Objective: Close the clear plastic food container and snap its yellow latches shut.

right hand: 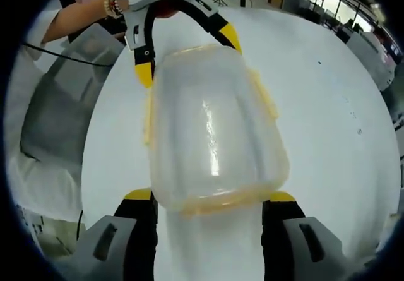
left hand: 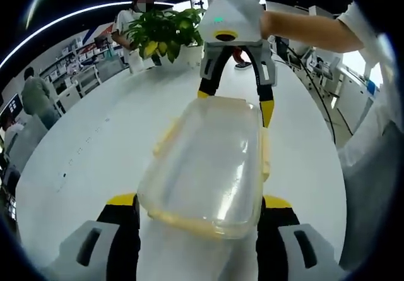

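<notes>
On the white table (left hand: 95,142), lidded clear container (left hand: 208,164), yellow-trimmed.

We see our left gripper (left hand: 199,215) and right gripper (right hand: 209,208) spread wide, seemingly facing each other.

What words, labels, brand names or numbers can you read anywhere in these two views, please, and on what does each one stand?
None can be read.
Clear plastic food container with its yellow latches: no print or label visible.
Left hand-held gripper and right hand-held gripper: yellow tips, no lettering visible.
Signs and shelves at the back of the left gripper view: too small and blurred to read.
</notes>
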`<state>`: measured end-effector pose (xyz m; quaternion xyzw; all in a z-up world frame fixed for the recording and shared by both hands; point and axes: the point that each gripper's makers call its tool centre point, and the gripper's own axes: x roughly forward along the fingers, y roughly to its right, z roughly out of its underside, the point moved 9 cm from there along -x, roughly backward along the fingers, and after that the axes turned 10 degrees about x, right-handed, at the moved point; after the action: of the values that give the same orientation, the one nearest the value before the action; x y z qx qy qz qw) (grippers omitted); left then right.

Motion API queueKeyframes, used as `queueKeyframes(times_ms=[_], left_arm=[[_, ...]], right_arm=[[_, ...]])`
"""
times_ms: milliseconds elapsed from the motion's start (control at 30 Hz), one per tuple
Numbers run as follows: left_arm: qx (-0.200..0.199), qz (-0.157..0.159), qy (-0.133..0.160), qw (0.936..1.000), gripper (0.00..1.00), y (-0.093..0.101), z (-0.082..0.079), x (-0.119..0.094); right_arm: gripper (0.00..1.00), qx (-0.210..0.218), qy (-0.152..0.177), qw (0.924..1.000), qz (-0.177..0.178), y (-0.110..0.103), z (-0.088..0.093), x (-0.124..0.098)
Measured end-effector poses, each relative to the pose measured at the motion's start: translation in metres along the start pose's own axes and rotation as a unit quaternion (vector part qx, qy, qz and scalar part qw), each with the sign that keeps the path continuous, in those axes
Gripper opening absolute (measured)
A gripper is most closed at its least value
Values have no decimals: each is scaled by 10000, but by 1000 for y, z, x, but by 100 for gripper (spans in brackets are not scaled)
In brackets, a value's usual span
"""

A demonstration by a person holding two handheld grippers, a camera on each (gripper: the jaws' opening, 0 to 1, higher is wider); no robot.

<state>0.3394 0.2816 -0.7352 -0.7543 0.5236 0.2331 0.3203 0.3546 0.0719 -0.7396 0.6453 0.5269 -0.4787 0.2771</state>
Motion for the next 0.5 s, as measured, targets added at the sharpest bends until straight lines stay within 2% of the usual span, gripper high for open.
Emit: queueKeyframes(times_ms=[200,500], left_arm=[[58,49,-114,9999,72,-1,7,-8],[85,73,-251,9996,71,-5,29,-30]], right_arm=[[65,28,-2,10000,33,-7,-8,5],[65,10,-62,10000,4,-18,-36,18]])
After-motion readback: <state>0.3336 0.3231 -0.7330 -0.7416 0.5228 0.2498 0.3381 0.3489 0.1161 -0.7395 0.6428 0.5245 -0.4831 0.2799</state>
